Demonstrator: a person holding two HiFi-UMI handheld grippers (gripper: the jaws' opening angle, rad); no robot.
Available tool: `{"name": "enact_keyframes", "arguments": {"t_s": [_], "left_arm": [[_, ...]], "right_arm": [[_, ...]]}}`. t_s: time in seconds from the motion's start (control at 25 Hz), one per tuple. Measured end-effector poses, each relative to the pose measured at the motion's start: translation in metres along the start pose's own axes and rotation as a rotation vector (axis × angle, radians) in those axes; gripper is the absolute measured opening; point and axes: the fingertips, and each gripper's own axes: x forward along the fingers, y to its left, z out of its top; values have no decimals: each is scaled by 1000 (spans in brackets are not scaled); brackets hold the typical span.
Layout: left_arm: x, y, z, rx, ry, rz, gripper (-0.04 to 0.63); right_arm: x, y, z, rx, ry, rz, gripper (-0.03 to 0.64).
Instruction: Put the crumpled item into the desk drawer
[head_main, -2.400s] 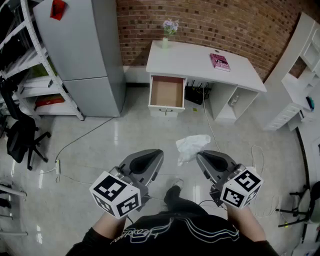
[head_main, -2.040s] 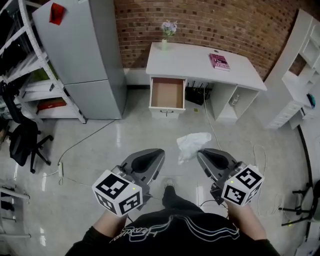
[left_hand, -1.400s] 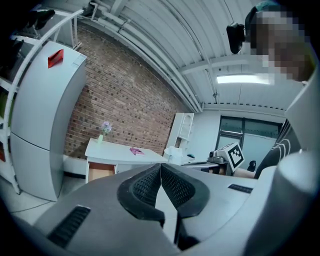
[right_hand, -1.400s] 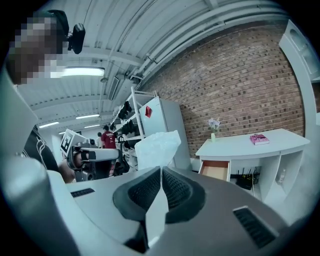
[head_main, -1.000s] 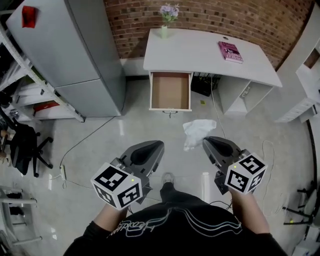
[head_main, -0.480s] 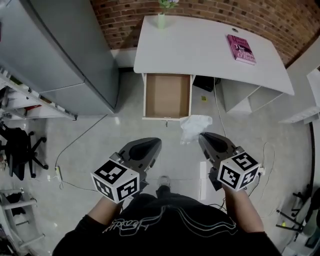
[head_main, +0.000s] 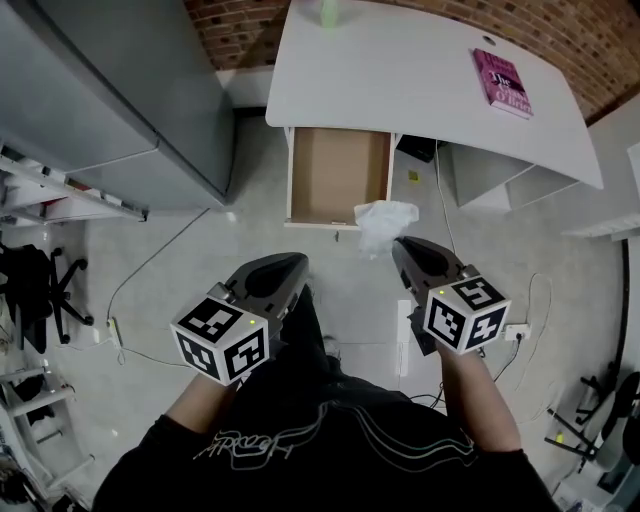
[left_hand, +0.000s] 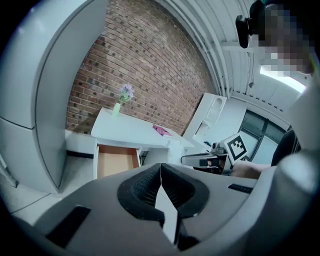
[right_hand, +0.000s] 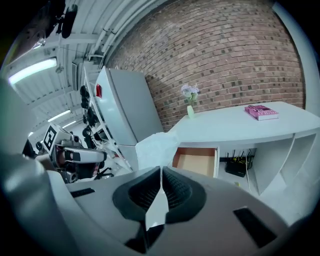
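**Item gripped and carried to the drawer front; drop not yet made**

The crumpled item (head_main: 385, 221) is being held off the floor by the right tongs (head_main: 398, 243), which are closed tight on a thin fold of it. Most of the white bundle is sticking out past the tips. The left tongs (head_main: 296, 262) are being held shut with nothing between them, well apart from the item at its 8 o'clock.

The drawer (head_main: 338, 178) is standing pulled out from under the tabletop (head_main: 400, 80), and its brown floor is showing bare. In the head view the item is seen at the drawer's 5 o'clock corner, overlapping the front edge and the floor beside it. Pick-up and most of the carry are judged done. A short shift toward 11 o'clock over the opening is being left to do, then the release. Closing the drawer is not asked for.

The item is being seen as a loose lump with no clear front. Its bulk is lying at 11 o'clock from the tips, toward the drawer. A weak long axis is judged to run roughly 12 to 6 o'clock, wider at the far end.
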Motion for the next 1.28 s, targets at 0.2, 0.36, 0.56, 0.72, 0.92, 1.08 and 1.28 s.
{"name": "enact_keyframes", "arguments": {"t_s": [0.2, 0.36, 0.56, 0.72, 0.92, 1.08, 1.28], "left_arm": [[29, 45, 14, -12, 42, -26, 23], [53, 86, 13, -52, 82, -37, 23], [87, 145, 16, -126, 115, -38, 23], [111, 179, 4, -138, 150, -43, 23], [136, 212, -21, -136, 209, -44, 23], [152, 232, -38, -131, 244, -42, 23], [169, 253, -57, -138, 270, -35, 23]], "right_arm": [[50, -20, 10, -11, 56, -49, 44], [92, -42, 10, -17, 115, -81, 44], [156, -72, 8, -14, 187, -112, 44], [201, -100, -4, -40, 248, -141, 43], [248, -131, -23, -74, 314, -162, 43], [279, -150, -48, -101, 363, -162, 44], [316, -174, -85, -123, 446, -155, 44]]}}
